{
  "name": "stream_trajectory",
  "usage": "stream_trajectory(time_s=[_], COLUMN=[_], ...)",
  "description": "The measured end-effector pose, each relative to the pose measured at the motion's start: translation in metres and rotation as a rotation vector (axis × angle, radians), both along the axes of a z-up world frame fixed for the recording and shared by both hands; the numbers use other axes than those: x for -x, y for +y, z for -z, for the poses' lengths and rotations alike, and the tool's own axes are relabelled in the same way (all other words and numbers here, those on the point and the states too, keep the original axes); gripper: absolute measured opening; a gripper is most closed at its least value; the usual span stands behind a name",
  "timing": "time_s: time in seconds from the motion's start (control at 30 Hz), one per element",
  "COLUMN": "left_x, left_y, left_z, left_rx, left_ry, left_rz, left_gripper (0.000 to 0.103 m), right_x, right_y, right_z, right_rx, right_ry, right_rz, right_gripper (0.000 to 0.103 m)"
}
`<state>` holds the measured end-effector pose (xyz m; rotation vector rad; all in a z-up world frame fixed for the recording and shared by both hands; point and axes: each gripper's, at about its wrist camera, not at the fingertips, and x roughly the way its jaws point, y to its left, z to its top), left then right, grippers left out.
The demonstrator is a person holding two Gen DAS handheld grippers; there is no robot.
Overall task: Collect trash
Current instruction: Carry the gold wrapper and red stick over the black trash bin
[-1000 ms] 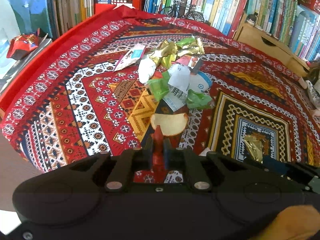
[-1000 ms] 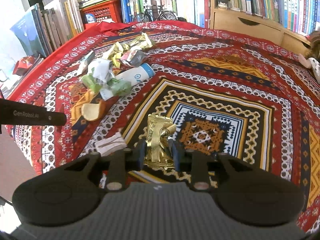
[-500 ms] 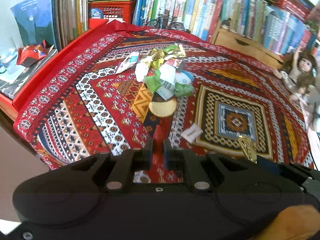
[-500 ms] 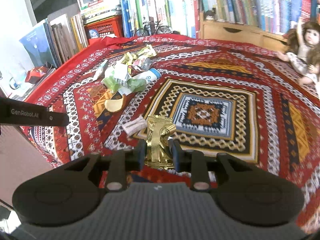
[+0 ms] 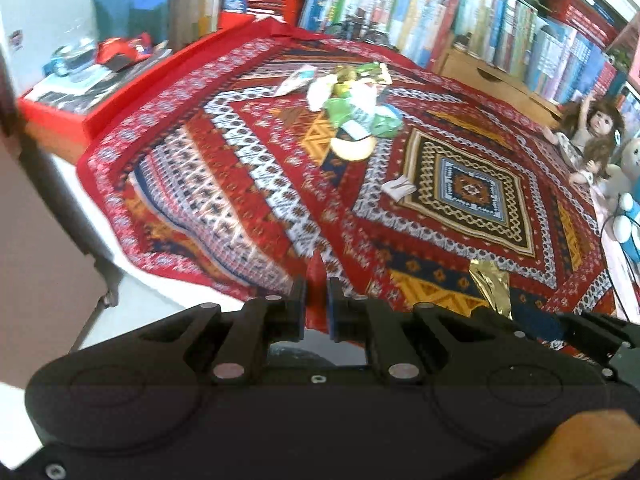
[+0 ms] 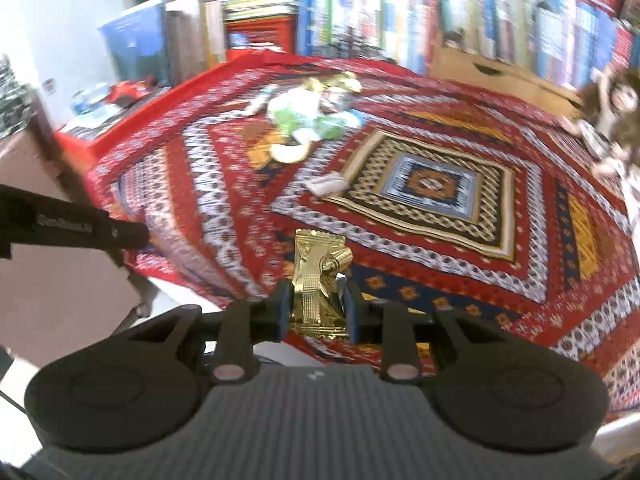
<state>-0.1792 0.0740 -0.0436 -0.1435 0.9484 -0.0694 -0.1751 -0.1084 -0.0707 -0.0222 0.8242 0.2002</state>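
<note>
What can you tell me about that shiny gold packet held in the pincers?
The gold wrapper looks like crinkled metallic foil with a ribbed, embossed face and a jagged top edge. One upper corner is curled over. It stands upright, pinched at its sides between the right gripper's two fingers, lifted clear above the patterned tablecloth. Nothing else touches it.

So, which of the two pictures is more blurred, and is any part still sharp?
Right wrist view: stronger motion blur on the bookshelf and tablecloth; only the gold wrapper between the fingers is sharp. Left wrist view: milder blur, worst at the tablecloth's near edge.
</note>
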Motion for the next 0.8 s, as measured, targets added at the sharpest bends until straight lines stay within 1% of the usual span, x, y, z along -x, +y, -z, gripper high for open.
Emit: stream_trajectory(time_s=[0.07, 0.17, 0.27, 0.33, 0.43, 0.57, 0.67, 0.8], left_x=[0.015, 0.036, 0.061, 0.079, 0.102, 0.125, 0.142, 0.154], left_y=[0.002, 0.005, 0.001, -0.001, -0.005, -0.008, -0.008, -0.009], left_z=[-0.001, 0.0, 0.003, 0.008, 0.017, 0.031, 0.041, 0.058], left_rx=[-0.01, 0.008, -0.003, 0.001, 0.003, 0.0, 0.021, 0.006], left_ry=[-0.009, -0.005, -0.001, 0.016, 0.042, 0.071, 0.088, 0.11], left_rz=[-0.04, -0.106, -0.145, -0.175, -0.206, -0.232, -0.242, -0.247], left_gripper=[0.01, 0.01, 0.01, 0.01, 0.01, 0.01, 0.01, 0.01], right_x=[0.008, 0.024, 0.041, 0.051, 0.065, 0.08, 0.088, 0.095], right_y=[0.006, 0.01, 0.01, 0.009, 0.008, 0.007, 0.006, 0.007], right_z=[-0.003, -0.006, -0.004, 0.0, 0.004, 0.012, 0.021, 0.039], right_rx=[0.015, 0.025, 0.025, 0.024, 0.023, 0.012, 0.01, 0.012], right_ry=[-0.013, -0.03, -0.031, -0.023, -0.025, -0.021, -0.002, 0.033], right_rz=[-0.068, -0.154, -0.208, -0.235, -0.27, -0.289, -0.294, -0.316], right_gripper=[0.033, 0.033, 0.033, 0.033, 0.033, 0.033, 0.033, 0.033])
